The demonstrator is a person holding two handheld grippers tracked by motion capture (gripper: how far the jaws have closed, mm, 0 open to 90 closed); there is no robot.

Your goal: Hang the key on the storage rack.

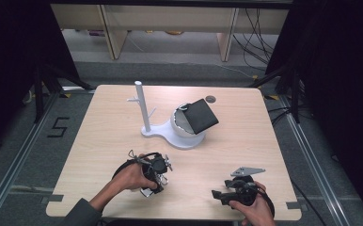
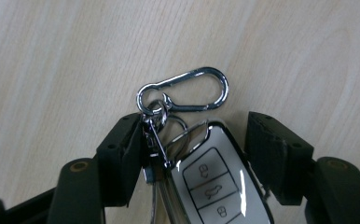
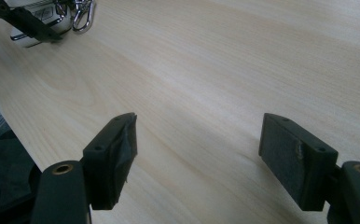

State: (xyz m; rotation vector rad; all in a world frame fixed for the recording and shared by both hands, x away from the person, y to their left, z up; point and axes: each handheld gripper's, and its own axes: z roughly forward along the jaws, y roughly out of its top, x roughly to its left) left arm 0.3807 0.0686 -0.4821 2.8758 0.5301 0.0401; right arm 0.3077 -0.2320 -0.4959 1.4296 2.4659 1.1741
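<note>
A white car key fob [image 2: 215, 186] with three buttons lies on the wooden table [image 2: 52, 60], and a silver carabiner [image 2: 187, 91] hangs off its key ring. My left gripper [image 2: 194, 120] points down over it with a jaw on either side. The left pad [image 2: 129, 149] touches the ring hardware, while the right pad [image 2: 266, 149] stands a little off the fob's edge. In the high view the left gripper [image 1: 152, 183] sits at the table's front middle, and the right gripper [image 1: 217, 194] rests near the front right. The right gripper [image 3: 199, 119] is open over bare wood. From it I see the fob [image 3: 33, 25] and carabiner [image 3: 82, 16] far off.
A white stand [image 1: 143, 110] with a thin post and small pegs rises at the table's middle. Its base holds a white round cup [image 1: 182, 127] with a dark square object [image 1: 199, 115] leaning in it. A small dark disc [image 1: 210, 99] lies behind. The front table edge [image 1: 170, 217] is close.
</note>
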